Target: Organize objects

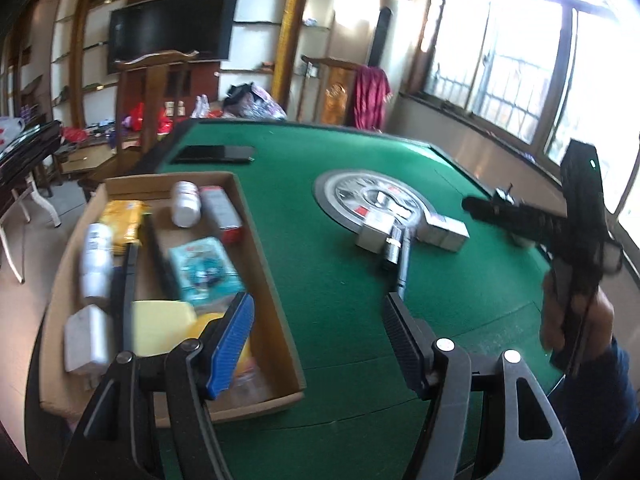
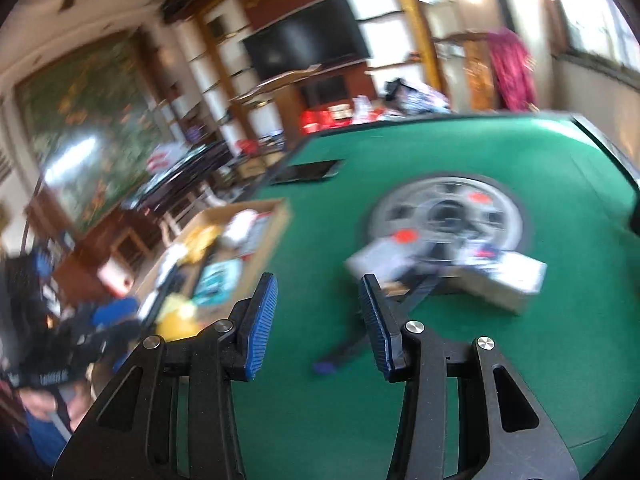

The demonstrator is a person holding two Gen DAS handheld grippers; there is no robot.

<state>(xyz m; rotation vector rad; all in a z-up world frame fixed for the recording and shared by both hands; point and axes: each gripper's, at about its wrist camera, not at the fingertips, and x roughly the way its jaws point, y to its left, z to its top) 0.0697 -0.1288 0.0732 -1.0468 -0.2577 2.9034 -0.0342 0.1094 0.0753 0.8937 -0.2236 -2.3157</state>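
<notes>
Hovering over the green felt tabletop [image 1: 340, 272], the left tool [image 1: 318, 328] has its jaws spread with nothing between them. Just to its left lies an open cardboard box [image 1: 276, 280] holding white bottles [image 1: 96, 256], a teal packet [image 1: 204, 272], a yellow pouch [image 1: 126, 220] and other blurred items. Ahead of it and slightly right, small white boxes [image 1: 444, 232] and a slim dark stick-like item [image 1: 402, 264] rest at the near edge of a round silver centre disc [image 1: 360, 196] set into the felt. Farther right, a hand [image 1: 576, 320] grips the right tool [image 2: 318, 312], whose jaws also stand apart and empty above bare felt; its view is motion-blurred, with the same boxes ahead to its right and the cardboard box to its left. A dark flat device [image 1: 216, 153] lies at the far tabletop edge. Beyond are a wooden chair [image 1: 154, 92], a wall-mounted television [image 1: 172, 28], shelving, a red cloth [image 1: 372, 96] over a stand, and bright windows [image 1: 520, 60] on the right.
</notes>
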